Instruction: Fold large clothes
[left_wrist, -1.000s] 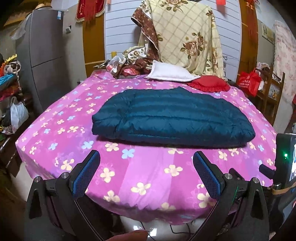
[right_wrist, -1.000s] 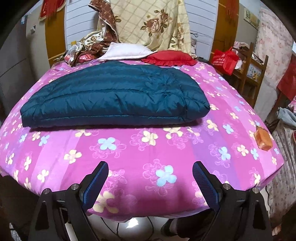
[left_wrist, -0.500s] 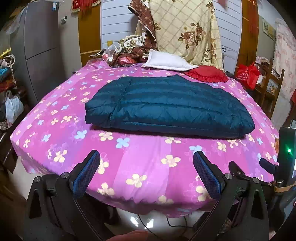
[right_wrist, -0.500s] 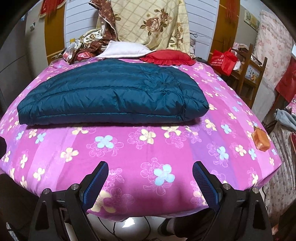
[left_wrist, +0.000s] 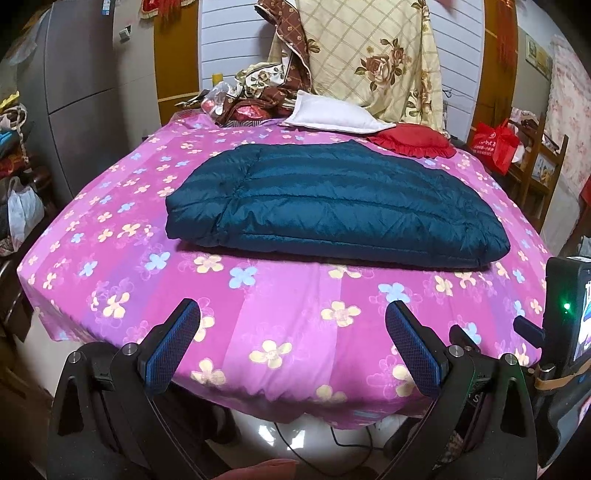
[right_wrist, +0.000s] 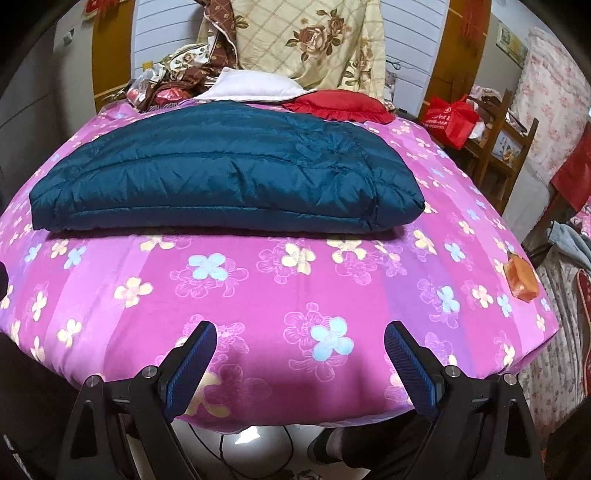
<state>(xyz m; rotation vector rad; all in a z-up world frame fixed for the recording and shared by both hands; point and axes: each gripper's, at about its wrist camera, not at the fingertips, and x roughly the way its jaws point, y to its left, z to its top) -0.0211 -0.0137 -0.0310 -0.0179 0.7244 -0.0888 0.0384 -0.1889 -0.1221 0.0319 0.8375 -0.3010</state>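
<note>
Mid-bed (left_wrist: 110, 280): jacket (left_wrist: 332, 206) lies folded flat, near edge well apart from both tools. Left gripper (left_wrist: 291, 347) and right gripper (right_wrist: 299, 363) wide, empty. Next fold: pinch both layers at the corners, lift evenly, avoid sheet.

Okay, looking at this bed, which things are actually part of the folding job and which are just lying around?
Part of the job:
- dark teal quilted puffer jacket, lying folded on the pink flowered bedsheet
- left gripper and right gripper, both open, holding nothing

Just lying about:
- white pillow
- red frilled cushion
- small orange packet
- red shopping bag
</note>
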